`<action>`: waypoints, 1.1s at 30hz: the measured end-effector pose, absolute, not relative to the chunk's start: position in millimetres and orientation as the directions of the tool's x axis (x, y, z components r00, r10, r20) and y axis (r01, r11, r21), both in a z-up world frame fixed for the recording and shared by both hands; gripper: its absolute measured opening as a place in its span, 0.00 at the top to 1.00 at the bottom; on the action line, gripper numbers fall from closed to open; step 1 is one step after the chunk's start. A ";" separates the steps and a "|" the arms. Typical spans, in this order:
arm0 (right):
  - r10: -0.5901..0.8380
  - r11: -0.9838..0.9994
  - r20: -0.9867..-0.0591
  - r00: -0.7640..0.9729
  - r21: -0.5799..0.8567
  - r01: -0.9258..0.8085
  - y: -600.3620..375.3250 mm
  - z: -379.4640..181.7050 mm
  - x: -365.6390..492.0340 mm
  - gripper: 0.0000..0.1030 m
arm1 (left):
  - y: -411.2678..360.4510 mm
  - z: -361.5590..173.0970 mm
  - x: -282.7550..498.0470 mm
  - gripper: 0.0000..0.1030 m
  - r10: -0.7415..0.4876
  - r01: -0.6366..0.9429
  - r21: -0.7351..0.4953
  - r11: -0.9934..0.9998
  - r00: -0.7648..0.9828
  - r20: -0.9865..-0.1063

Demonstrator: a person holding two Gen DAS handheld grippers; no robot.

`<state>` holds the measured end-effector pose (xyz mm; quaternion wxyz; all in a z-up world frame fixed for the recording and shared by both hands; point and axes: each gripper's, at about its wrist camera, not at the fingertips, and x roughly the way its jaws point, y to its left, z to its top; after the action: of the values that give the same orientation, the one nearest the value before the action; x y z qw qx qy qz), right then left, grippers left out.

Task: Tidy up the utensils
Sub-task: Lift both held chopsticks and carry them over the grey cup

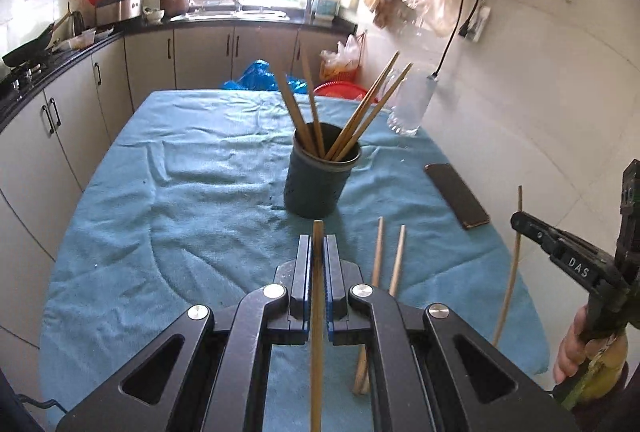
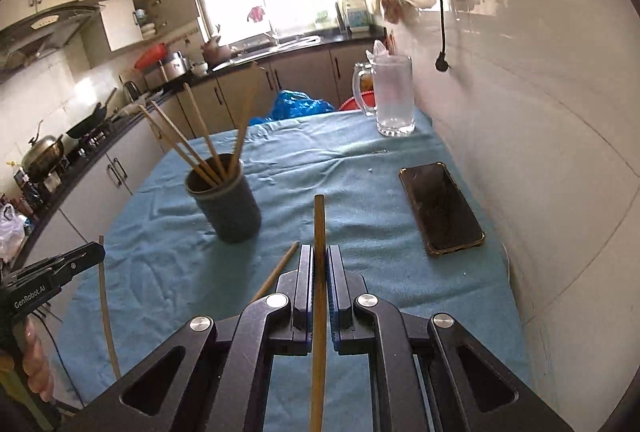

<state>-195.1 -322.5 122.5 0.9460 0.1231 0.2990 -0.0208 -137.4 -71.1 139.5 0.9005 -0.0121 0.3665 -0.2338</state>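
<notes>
A dark round holder (image 1: 318, 177) with several wooden chopsticks (image 1: 362, 111) stands mid-table; it also shows in the right wrist view (image 2: 228, 203). My left gripper (image 1: 318, 242) is shut on a chopstick (image 1: 317, 312), short of the holder. My right gripper (image 2: 319, 252) is shut on another chopstick (image 2: 319, 292), to the holder's right. In the left wrist view the right gripper (image 1: 520, 222) holds its chopstick (image 1: 512, 272) at the table's right edge. Two loose chopsticks (image 1: 386, 272) lie on the cloth beside my left gripper.
The table has a blue-green cloth (image 1: 192, 191). A phone (image 2: 440, 207) lies near the right wall. A glass mug (image 2: 394, 95) stands at the far right corner. Kitchen counters and cabinets (image 1: 80, 103) run along the left and back.
</notes>
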 end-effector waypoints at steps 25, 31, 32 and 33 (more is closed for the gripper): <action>0.094 0.974 -0.474 0.875 0.226 0.017 -297.0 155.1 -256.0 0.93 | -60.7 183.8 -223.3 0.95 -0.503 0.494 -0.173 0.852 0.682 -0.530; 0.101 0.976 -0.454 0.885 0.219 0.000 -293.7 166.5 -260.0 0.93 | -60.5 193.2 -223.0 0.95 -0.510 0.504 -0.168 0.847 0.683 -0.523; 0.104 0.975 -0.449 0.888 0.221 -0.003 -294.0 168.7 -260.4 0.93 | -60.2 194.6 -221.8 0.95 -0.511 0.503 -0.170 0.847 0.683 -0.522; 0.106 0.975 -0.443 0.890 0.223 -0.005 -294.6 170.8 -260.9 0.93 | -59.2 195.5 -220.8 0.96 -0.512 0.504 -0.173 0.847 0.682 -0.522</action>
<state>-260.9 -294.6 170.8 0.9661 0.1083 0.2326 0.0288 -220.8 -59.2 195.5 0.9170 -0.0075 0.2869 -0.2769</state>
